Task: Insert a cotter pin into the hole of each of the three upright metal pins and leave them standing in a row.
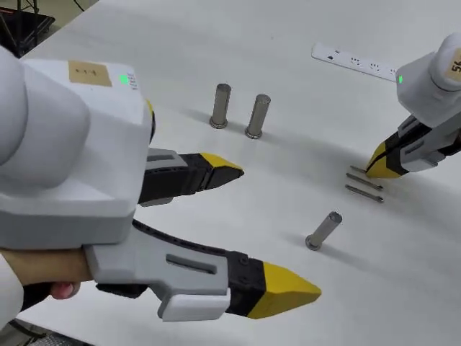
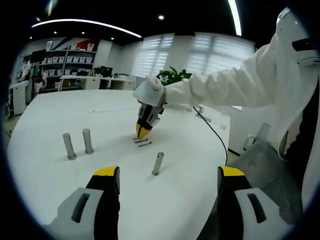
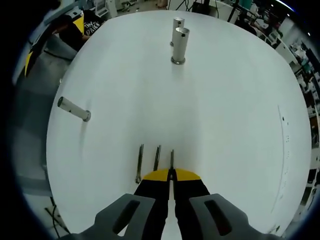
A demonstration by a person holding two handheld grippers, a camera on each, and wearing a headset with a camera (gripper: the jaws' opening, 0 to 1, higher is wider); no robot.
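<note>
Two upright metal pins (image 1: 221,106) (image 1: 257,115) stand side by side at the back of the white table (image 1: 180,43). A third metal pin (image 1: 323,231) stands apart, nearer to me. Three thin cotter pins lie close together on the right; two of them (image 1: 364,180) (image 1: 364,193) lie free. My right gripper (image 1: 378,170) has its tips down on the table, shut on the third cotter pin (image 3: 171,157), which sticks out from between the jaws beside the other two (image 3: 139,162) (image 3: 157,157). My left gripper (image 1: 266,231) hovers open and holds nothing, short of the third pin (image 2: 158,163).
A white power strip (image 1: 356,61) lies at the back right of the table. A mesh chair back (image 2: 260,165) stands past the table's edge on the left gripper's right side. A white sleeve (image 2: 225,85) reaches over the table.
</note>
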